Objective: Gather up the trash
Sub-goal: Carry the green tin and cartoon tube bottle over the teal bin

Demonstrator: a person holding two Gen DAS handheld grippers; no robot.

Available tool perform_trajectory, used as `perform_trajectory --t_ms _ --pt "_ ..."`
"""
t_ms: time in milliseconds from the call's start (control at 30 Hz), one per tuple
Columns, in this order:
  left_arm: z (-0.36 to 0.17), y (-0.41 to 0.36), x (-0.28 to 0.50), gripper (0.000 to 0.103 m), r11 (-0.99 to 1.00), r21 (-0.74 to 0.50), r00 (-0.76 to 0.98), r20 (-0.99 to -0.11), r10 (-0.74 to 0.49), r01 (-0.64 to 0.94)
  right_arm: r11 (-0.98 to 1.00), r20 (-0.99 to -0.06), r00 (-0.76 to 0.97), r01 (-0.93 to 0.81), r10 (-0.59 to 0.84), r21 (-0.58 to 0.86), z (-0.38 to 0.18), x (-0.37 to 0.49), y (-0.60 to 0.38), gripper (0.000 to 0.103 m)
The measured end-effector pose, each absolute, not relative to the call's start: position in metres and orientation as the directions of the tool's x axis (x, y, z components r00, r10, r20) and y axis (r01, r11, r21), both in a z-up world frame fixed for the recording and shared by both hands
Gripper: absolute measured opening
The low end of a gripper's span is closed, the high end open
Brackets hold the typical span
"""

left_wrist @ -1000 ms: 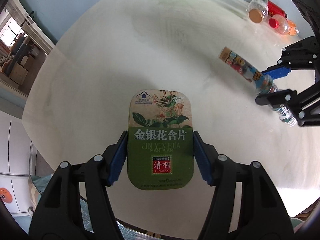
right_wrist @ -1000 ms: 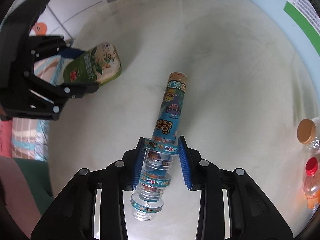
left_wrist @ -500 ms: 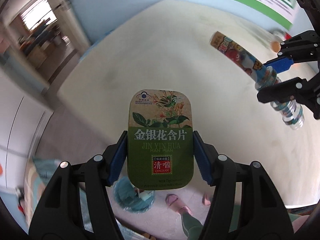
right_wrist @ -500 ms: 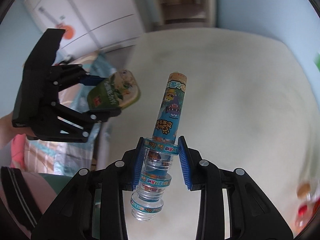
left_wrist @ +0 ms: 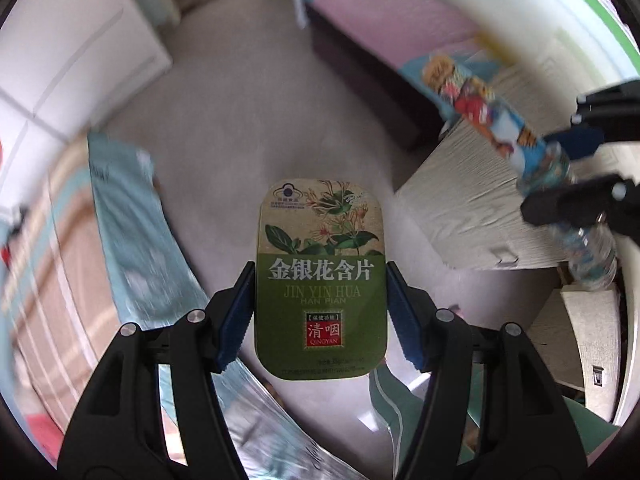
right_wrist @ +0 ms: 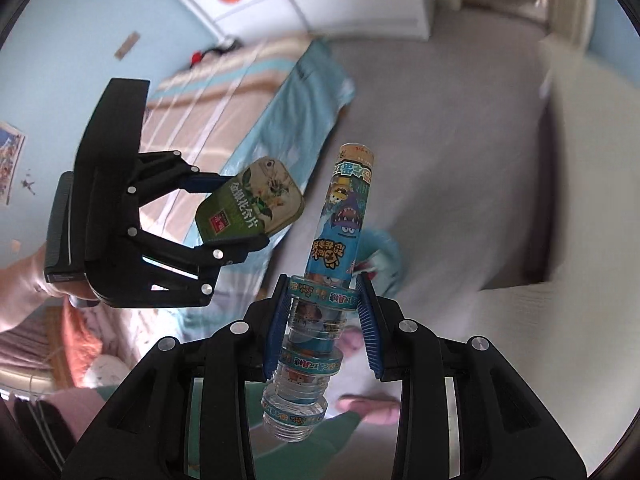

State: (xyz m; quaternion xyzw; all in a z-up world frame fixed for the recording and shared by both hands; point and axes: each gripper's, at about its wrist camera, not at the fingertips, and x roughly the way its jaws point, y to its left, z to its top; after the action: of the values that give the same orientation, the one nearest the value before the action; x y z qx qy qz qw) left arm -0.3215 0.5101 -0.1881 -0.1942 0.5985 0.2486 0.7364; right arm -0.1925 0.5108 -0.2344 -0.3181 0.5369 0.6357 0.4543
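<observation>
Above the grey floor point(left_wrist: 240, 128), the left gripper point(left_wrist: 321, 304) is pinching a green lozenge tin point(left_wrist: 322, 280) — flat, label up. Beside it, the right gripper point(right_wrist: 323, 320) is clamping a cartoon-printed bottle point(right_wrist: 332, 264) — its neck toward the camera.

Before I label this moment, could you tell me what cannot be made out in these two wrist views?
- Where the trash goes: no bin is clear in either view; motion blur smears the floor and furniture.
- Small print at the bottom of the green tin: too small, left wrist view.
- Cartoon bottle: contents unreadable behind its label, right wrist view.
- The person: only blurred feet, cut off by the right gripper.
</observation>
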Motion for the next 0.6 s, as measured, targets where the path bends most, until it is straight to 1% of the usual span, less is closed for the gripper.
perform_trajectory --t_ms 167,267,333,433,500,533,600 --pt "-0.261 0.543 -0.353 0.06 0.772 -0.03 0.115 -0.992 0.056 -0.635 0.09 -0.878 -0.463 -0.876 0.118 0.474 -0.327 -0.221 0.547 0.035" --pt "-0.311 0.561 -0.363 0.06 0.765 -0.047 0.094 -0.995 0.017 -0.642 0.129 -0.876 -0.478 -0.867 0.058 0.481 -0.378 -0.226 0.561 0.035" --pt "-0.334 0.571 -0.369 0.06 0.767 -0.049 0.082 -0.997 0.005 -0.64 0.141 -0.878 -0.478 -0.868 0.017 0.475 -0.413 -0.231 0.57 0.035" --pt "-0.377 0.578 -0.369 0.06 0.755 -0.077 0.086 -0.996 -0.028 -0.651 0.166 -0.876 -0.481 -0.868 -0.041 0.469 -0.461 -0.24 0.584 0.035" --pt "-0.408 0.577 -0.368 0.06 0.751 -0.087 0.075 -0.996 -0.05 -0.654 0.181 -0.872 -0.481 -0.869 -0.092 0.46 -0.503 -0.247 0.588 0.035" --pt "-0.421 0.578 -0.366 0.06 0.751 -0.088 0.069 -0.996 -0.056 -0.654 0.183 -0.87 -0.481 -0.87 -0.106 0.458 -0.508 -0.242 0.584 0.035" --pt "-0.447 0.579 -0.366 0.06 0.747 -0.099 0.061 -0.995 -0.077 -0.658 0.194 -0.863 -0.483 -0.87 -0.146 0.454 -0.541 -0.245 0.584 0.035"
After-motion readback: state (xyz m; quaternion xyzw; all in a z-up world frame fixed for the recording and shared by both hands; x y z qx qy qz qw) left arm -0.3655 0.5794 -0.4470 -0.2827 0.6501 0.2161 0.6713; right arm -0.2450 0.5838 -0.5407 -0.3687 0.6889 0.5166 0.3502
